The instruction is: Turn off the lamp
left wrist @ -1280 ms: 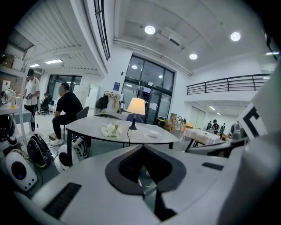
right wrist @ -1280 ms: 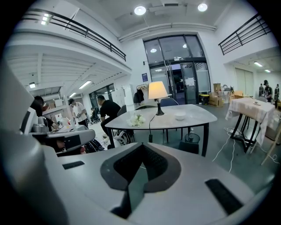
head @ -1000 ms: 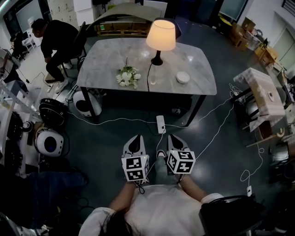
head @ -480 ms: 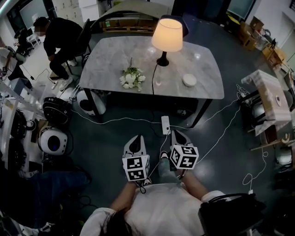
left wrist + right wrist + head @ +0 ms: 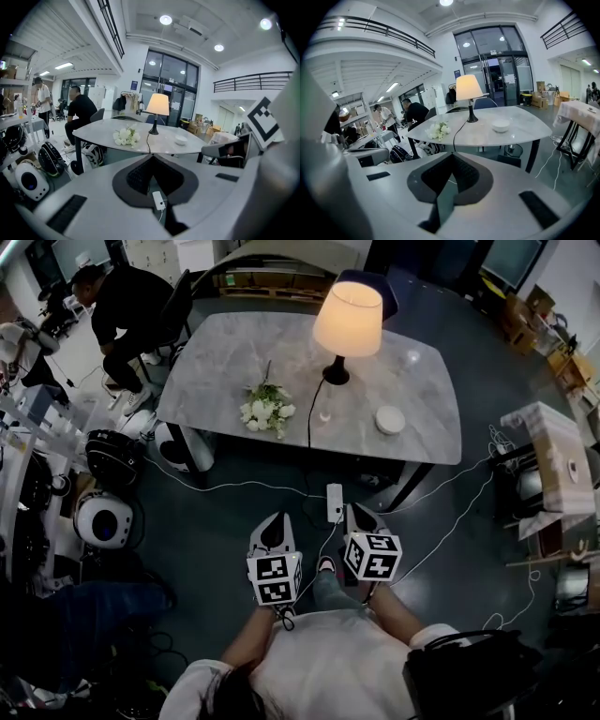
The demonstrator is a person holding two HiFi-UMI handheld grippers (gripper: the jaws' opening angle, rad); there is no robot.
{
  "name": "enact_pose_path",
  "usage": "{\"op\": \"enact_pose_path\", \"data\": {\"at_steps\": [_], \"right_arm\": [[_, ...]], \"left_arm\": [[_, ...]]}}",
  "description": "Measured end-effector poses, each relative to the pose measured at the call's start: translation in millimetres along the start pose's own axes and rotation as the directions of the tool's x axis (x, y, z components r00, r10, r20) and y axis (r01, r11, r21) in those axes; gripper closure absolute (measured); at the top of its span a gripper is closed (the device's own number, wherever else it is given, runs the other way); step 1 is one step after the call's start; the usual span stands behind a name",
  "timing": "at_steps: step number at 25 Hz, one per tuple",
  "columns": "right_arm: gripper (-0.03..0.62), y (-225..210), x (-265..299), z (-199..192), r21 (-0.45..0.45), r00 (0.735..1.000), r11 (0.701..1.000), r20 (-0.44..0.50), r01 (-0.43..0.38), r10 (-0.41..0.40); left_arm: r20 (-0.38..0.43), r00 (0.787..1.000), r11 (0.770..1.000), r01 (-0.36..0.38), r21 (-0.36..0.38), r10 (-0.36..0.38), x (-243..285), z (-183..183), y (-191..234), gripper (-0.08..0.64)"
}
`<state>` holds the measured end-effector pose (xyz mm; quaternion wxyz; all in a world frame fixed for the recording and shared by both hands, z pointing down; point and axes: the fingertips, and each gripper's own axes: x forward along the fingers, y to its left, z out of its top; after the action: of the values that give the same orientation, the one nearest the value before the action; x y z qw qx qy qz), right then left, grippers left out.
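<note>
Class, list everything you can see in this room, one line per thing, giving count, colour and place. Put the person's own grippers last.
table: one, grey marble top, middle of the room
lamp: one, lit cream shade on a black base, far side of the table
lamp cord: one, black, from the lamp base over the table's near edge
flower bunch: one, white, on the table left of the cord
bowl: one, white, on the table right of the lamp
power strip: one, white, on the floor before the table
seated person: one, in black, beyond the table's left end
cloth-covered stand: one, pale, far right
left gripper: one, grey, jaws together, empty
right gripper: one, grey, jaws together, empty
</note>
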<state>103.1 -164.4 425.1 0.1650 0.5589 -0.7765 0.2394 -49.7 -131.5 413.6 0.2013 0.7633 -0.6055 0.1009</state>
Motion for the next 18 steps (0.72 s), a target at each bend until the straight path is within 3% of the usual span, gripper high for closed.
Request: {"op": "enact_pose_path", "data": {"at_steps": [9,18], "right_arm": [[0.593,-29,48,45,-0.052,0.996,0.995,-0.019,-0.088,0.087],[0.594,-55,77,59,-0.065,0.989,0.987,-0.041,-0.145,0.142]], "left_arm": [[0.008,0.998,0.998,-0.064,0.005,0.064,54,33,-15,0.565],[0.006,0.995,0.995,-0.101,0.022,0.101,91,48,-33,0.565]]}}
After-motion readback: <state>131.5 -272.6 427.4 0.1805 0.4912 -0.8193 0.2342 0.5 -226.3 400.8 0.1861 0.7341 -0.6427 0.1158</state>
